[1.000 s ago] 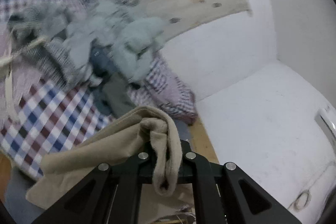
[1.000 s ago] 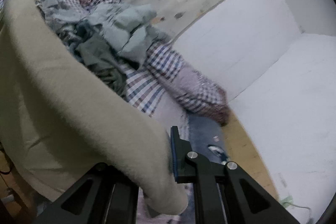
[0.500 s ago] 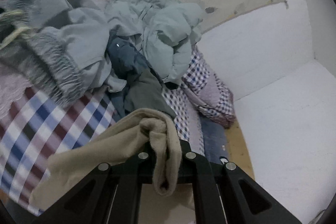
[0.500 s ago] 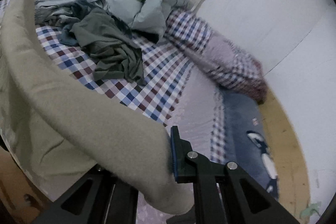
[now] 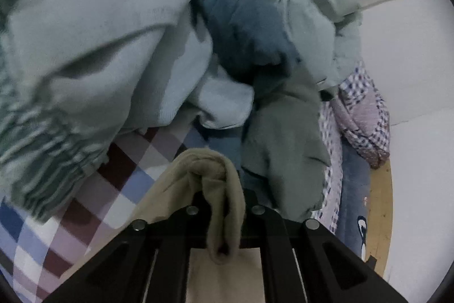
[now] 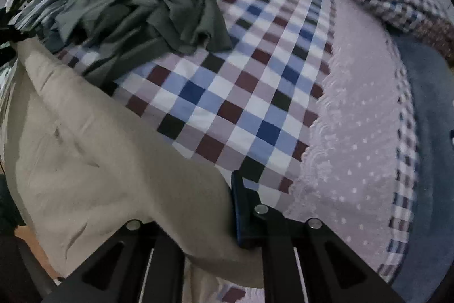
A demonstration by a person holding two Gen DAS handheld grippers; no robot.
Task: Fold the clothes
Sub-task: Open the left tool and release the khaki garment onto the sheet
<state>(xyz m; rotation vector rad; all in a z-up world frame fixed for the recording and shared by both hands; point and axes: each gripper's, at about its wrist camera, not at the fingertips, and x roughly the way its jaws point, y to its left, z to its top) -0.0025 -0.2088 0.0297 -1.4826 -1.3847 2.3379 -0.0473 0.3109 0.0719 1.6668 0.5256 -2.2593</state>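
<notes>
A beige garment (image 5: 210, 178) is bunched between the jaws of my left gripper (image 5: 224, 206), which is shut on it; its cloth hangs down to the left over the checked bed cover (image 5: 85, 206). In the right wrist view the same beige garment (image 6: 93, 161) stretches as a wide sheet from the upper left down into my right gripper (image 6: 224, 206), which is shut on its edge. Only the right finger (image 6: 241, 206) with its blue pad shows; the cloth hides the left one. The garment hangs low over the bed.
A heap of clothes lies just ahead of the left gripper: a pale green jacket (image 5: 93, 27), a dark blue piece (image 5: 249, 33), a grey-green shirt (image 5: 283, 149). The grey-green shirt (image 6: 147, 4) lies crumpled beyond open checked cover (image 6: 241, 93). White wall (image 5: 411, 53) stands at right.
Both grippers have dropped and moved forward toward the bed with the beige garment. The clothes heap now fills the left wrist view, and the right wrist view looks down on the cover.
</notes>
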